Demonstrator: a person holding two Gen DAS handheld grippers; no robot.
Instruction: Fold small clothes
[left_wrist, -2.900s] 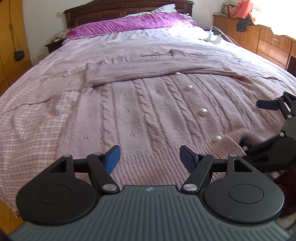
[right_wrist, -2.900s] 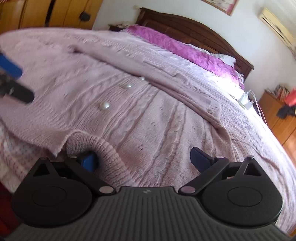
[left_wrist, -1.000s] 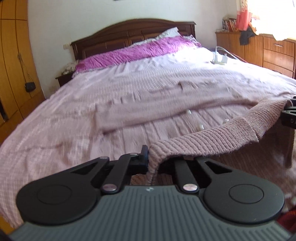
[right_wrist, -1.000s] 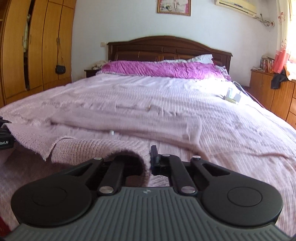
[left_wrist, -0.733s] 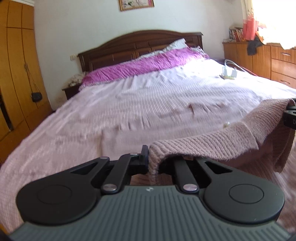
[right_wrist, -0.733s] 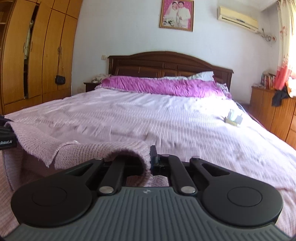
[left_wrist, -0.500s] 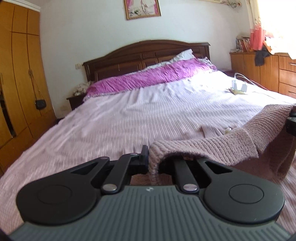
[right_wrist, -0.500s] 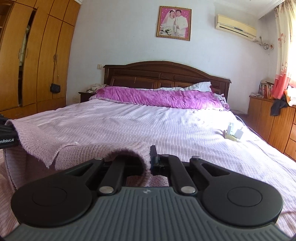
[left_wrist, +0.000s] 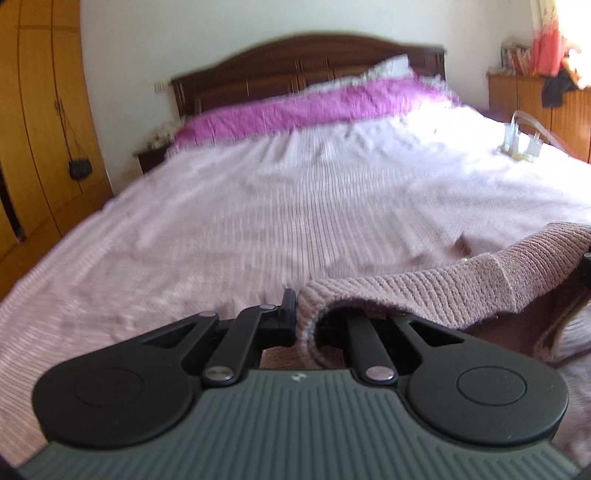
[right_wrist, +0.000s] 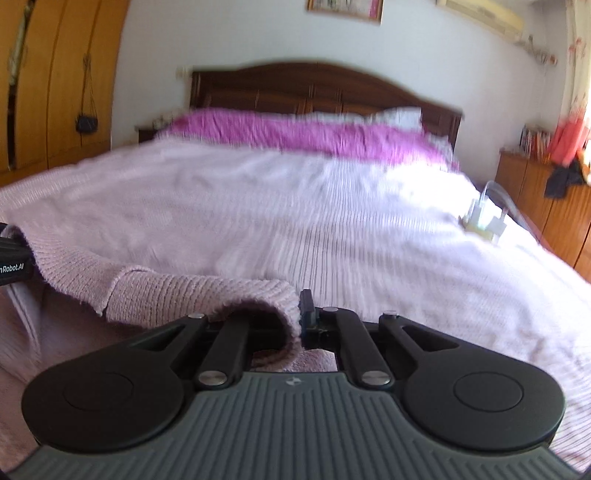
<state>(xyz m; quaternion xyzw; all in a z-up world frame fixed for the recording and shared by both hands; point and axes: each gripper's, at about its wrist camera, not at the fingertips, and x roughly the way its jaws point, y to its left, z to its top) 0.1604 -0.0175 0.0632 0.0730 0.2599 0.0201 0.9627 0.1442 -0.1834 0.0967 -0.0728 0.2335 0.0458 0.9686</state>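
— Where is the pink knit sweater (left_wrist: 443, 291) seen?

— Its ribbed hem is pinched in the closed left gripper (left_wrist: 301, 317) and the closed right gripper (right_wrist: 297, 317), stretched between them above the bed (left_wrist: 295, 206).

— Anything shown by one view only?

— A framed picture (right_wrist: 345, 9) is caught only by the right camera.

**Right claw pinching a knit hem above the bed**

The right claw (right_wrist: 300, 317) is clamping the ribbed hem of a dusty-pink knitted sweater (right_wrist: 192, 291), its jaws closed on the fabric. The hem is stretching leftward to the left claw (right_wrist: 13, 258) at the frame's edge. Beyond, the pale pink striped bedspread (right_wrist: 332, 221) is lying blurred, with a magenta pillow (right_wrist: 306, 134) against the dark wooden headboard (right_wrist: 321, 86).
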